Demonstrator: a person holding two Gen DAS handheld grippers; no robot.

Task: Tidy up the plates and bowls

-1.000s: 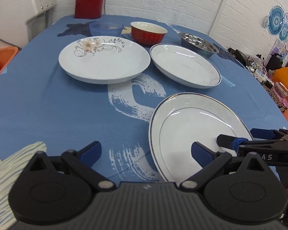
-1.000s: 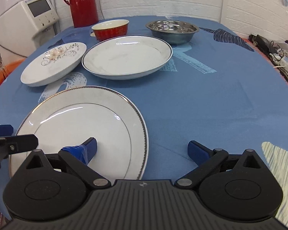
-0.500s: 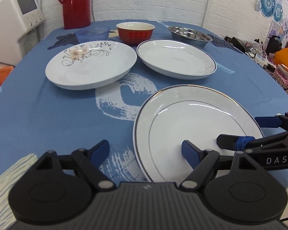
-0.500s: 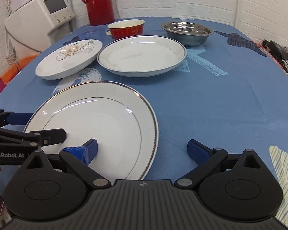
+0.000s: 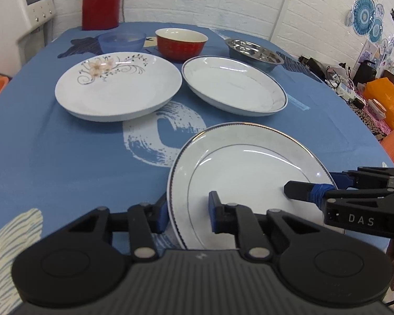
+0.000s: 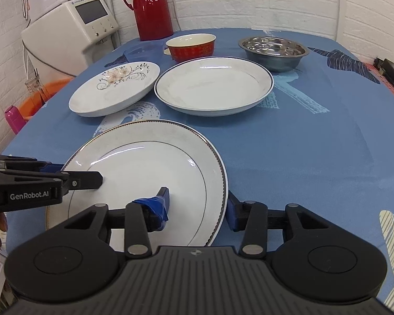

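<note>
left wrist: both grippers straddle plate (image 5: 244, 168) rim.

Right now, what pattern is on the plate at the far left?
A pale flower with dark curling vines on the white plate, clearest in the left wrist view.

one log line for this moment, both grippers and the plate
left gripper: shut on gold-rimmed plate left edge | right gripper: shut on its right edge | plate: tilted | stage: grasped

My two wrist cameras sit low and close at opposite rims of the gold-rimmed plate (image 5: 249, 173), both facing the brick wall (image 6: 249, 0).
</note>
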